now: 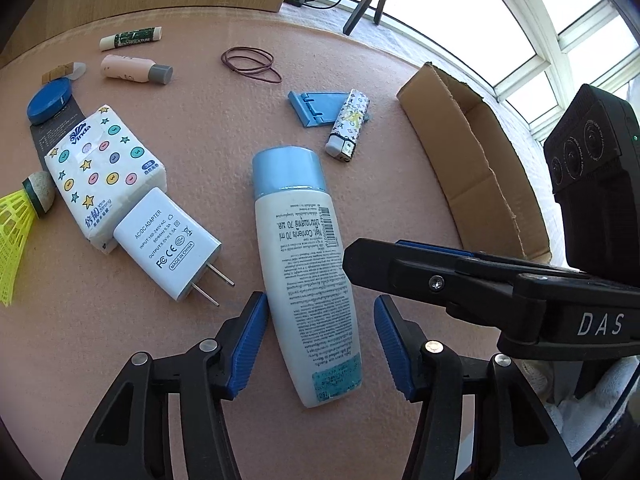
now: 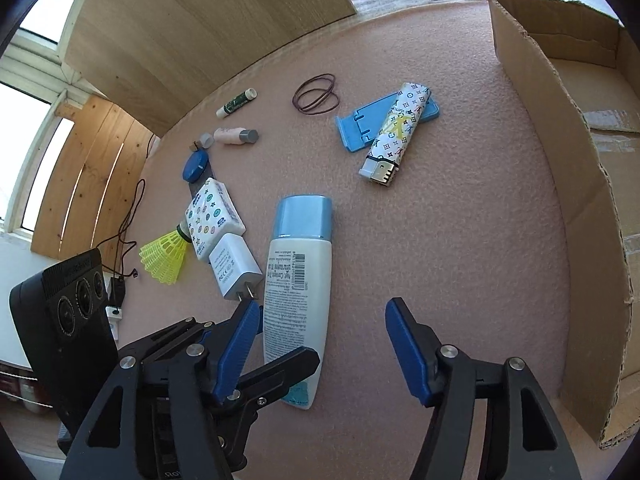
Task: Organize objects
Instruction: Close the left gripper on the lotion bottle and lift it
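A white lotion bottle (image 1: pixel 304 264) with a light blue cap lies flat on the pink mat, cap pointing away. My left gripper (image 1: pixel 320 298) straddles its lower half. The left pad (image 1: pixel 250 336) is right against the bottle and the right pad (image 1: pixel 394 344) stands clear of it, so the jaws are open. From the right, one black finger (image 1: pixel 400 268) of my right gripper reaches over the bottle. In the right wrist view the same bottle (image 2: pixel 298 280) lies between the pads of my open right gripper (image 2: pixel 323 303), close to the left pad (image 2: pixel 238 344).
An open cardboard box (image 1: pixel 480 168) (image 2: pixel 580 200) lies on the right. A patterned lighter (image 1: pixel 348 124) rests on a blue stand (image 1: pixel 316 106). On the left lie a white charger (image 1: pixel 168 248), tissue pack (image 1: pixel 104 160) and yellow shuttlecock (image 1: pixel 16 216); rubber bands (image 1: pixel 250 62) and small tubes lie farther back.
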`<state>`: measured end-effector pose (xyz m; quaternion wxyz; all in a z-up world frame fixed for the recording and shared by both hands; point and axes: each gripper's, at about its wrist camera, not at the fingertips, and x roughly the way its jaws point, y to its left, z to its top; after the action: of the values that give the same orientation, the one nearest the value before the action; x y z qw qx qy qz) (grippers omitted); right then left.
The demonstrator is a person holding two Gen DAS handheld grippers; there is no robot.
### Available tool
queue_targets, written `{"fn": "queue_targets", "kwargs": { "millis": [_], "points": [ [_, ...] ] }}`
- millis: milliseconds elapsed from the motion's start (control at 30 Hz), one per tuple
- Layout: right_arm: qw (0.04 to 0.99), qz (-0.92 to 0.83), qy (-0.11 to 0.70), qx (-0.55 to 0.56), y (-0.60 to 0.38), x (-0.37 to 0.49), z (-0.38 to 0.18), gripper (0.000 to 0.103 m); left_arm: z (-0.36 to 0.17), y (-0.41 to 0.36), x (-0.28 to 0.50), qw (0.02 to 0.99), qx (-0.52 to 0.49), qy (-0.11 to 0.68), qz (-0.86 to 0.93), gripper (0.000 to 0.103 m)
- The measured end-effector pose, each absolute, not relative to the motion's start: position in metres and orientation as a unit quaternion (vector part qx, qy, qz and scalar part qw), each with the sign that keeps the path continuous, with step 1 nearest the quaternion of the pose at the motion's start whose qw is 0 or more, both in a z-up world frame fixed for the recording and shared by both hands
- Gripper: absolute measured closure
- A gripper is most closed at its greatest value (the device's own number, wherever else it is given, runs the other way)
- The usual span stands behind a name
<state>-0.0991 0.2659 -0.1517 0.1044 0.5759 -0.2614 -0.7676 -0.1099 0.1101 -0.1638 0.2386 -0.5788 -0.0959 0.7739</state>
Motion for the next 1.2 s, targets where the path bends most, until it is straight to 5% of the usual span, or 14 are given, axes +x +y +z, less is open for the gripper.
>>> {"fn": "queue_targets", "kwargs": {
  "millis": [367,1200],
  "points": [
    [0.138,-0.749,-0.258,0.594,0.253,-0.107,-0.168,0.066,-0.167,0.111,-0.108,0.231,-0.577,-0.108,0.776,0.056],
    [0.084,-0.822,-0.247,0.506,0.354,-0.061,-0.076,0.066,-0.083,0.224,-0.108,0.296,-0.503,-0.080,0.808,0.056]
  ]
}}
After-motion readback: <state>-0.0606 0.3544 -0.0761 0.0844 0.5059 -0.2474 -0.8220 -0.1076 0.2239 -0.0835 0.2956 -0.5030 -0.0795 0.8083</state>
